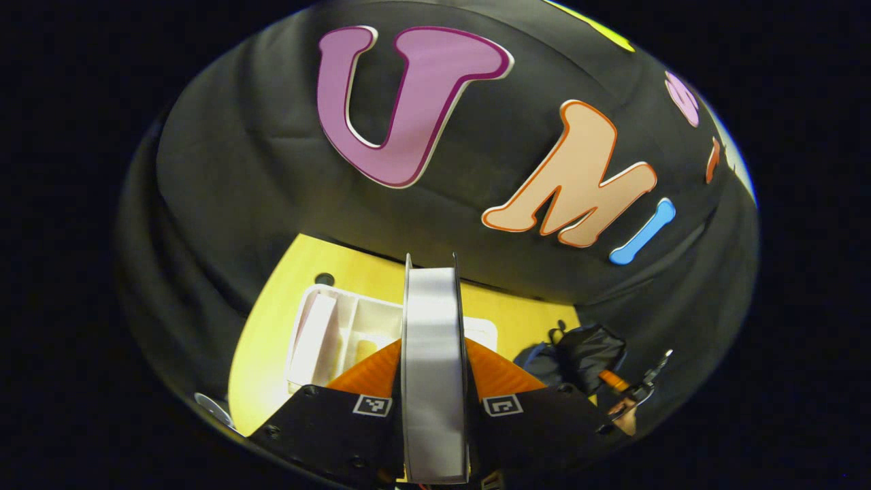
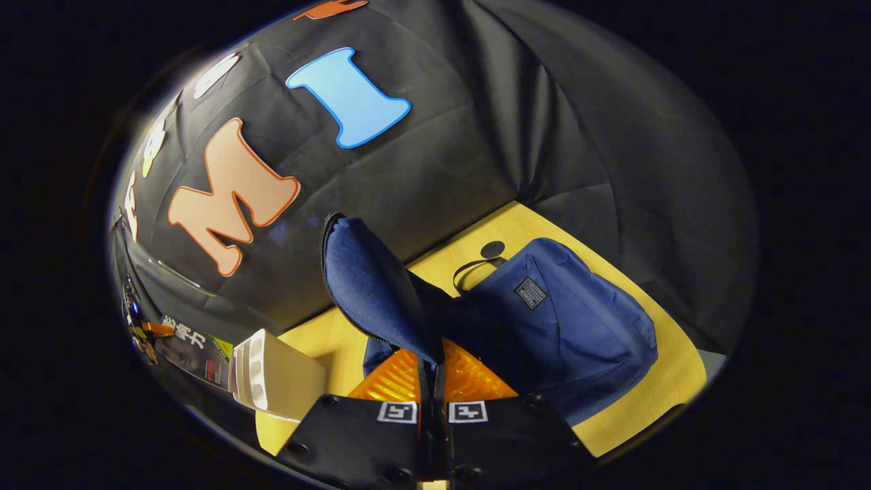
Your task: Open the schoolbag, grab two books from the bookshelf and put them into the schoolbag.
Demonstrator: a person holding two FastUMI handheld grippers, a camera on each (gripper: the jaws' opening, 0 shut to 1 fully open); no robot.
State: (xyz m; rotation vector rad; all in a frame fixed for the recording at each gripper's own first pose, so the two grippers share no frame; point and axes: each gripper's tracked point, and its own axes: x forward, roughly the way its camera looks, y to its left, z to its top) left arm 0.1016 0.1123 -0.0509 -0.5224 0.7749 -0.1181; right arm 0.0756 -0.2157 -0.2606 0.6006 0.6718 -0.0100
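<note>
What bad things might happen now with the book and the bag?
The left claw pinches the book by its edge alone, so it may slip or tilt. The right claw holds up only the thin flap of the schoolbag; if it slips, the opening falls shut. The bookshelf stands nearby, so a swing might bump it.

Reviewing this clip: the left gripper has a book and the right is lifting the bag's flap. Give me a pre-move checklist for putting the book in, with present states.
1. Book clamped between left gripper fingers: ok.
2. Right gripper pinching schoolbag flap, held raised: ok.
3. Schoolbag lying on the table: ok.
4. Opening wide enough for the book: cannot tell, interior is dark.
5. Book over the opening: not ok, it is above the white bookshelf.
</note>
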